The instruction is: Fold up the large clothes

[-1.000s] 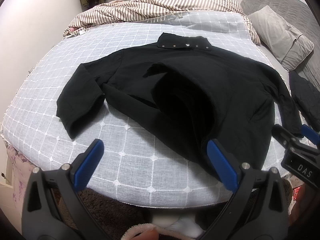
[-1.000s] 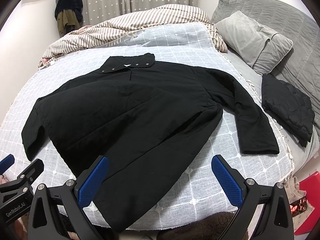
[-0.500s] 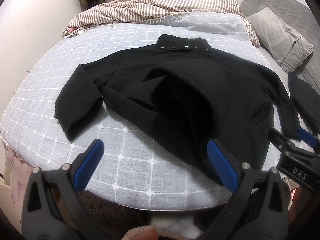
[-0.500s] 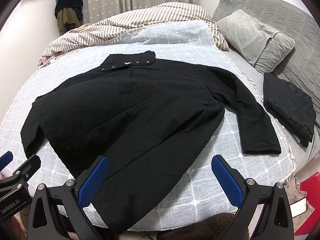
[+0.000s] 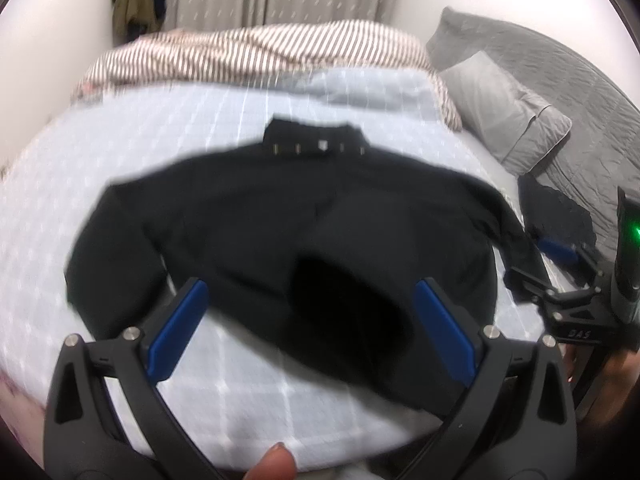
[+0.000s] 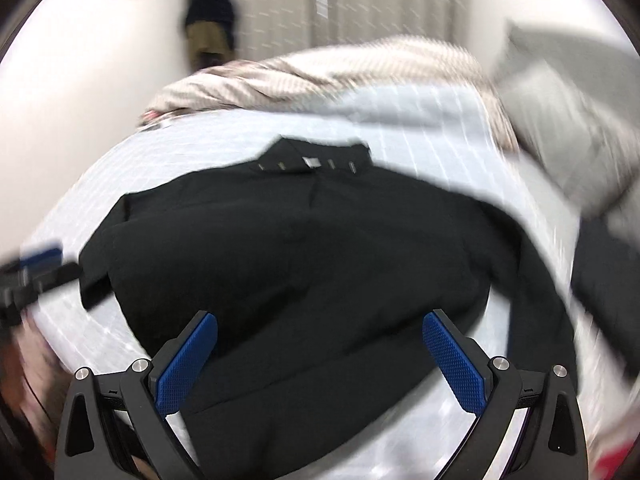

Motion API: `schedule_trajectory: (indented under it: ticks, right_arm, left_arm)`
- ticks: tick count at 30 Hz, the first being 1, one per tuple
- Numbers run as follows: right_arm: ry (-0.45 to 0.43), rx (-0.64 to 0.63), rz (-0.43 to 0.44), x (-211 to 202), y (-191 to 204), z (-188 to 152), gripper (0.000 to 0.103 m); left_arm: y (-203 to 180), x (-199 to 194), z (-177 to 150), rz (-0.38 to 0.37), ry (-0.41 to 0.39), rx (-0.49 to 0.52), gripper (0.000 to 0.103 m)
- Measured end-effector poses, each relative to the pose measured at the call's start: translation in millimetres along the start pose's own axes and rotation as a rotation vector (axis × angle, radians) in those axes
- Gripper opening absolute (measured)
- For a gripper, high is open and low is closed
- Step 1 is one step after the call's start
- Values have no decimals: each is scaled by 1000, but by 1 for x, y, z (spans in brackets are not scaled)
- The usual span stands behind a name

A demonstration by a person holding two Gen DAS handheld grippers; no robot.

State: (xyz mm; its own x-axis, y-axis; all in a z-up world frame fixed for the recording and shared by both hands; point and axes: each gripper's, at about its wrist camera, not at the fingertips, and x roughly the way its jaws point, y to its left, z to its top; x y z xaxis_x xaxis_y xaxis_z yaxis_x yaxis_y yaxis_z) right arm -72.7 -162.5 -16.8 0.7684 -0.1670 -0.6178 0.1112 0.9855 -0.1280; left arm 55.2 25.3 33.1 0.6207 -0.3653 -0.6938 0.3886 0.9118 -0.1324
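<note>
A large black jacket (image 5: 304, 216) lies spread on the bed, collar with metal snaps at the far side, sleeves out to both sides. It also shows in the right wrist view (image 6: 304, 248). My left gripper (image 5: 312, 320) is open and empty above the jacket's near hem. My right gripper (image 6: 320, 352) is open and empty above the hem too. The right gripper also shows at the right edge of the left wrist view (image 5: 560, 268). Both views are blurred.
The bed has a pale grid-pattern cover (image 5: 100, 152). A striped duvet (image 5: 256, 52) is bunched at the far side. A grey pillow (image 5: 504, 120) and a folded dark garment (image 5: 560, 212) lie at the right. Curtains hang behind.
Both grippers have moved forward and tilted over the jacket, so it fills more of each view. The views are now motion-blurred. The jacket itself lies as before.
</note>
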Motion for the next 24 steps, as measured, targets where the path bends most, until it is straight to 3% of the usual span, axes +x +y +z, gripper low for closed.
schedule_trajectory:
  ticks: [4,9,16,20,24]
  right_arm:
    - [30,-82,82,16,-12,24,103]
    - [74,-145,222,62,-39,62,103]
    - [298,-110,289,173,-96,94,103]
    - [334,-66,282,234,-133,105,103]
    - [352,-39,261,290,-161,121,103]
  left_arm:
    - [9,15,24,-47,-39,128,102]
    - [30,81,55,44,94,272,102]
    - [97,175,103,27,264,164,102]
    - [131,237,125,93,253,188,98]
    - [168,297,146,122,286,142,92]
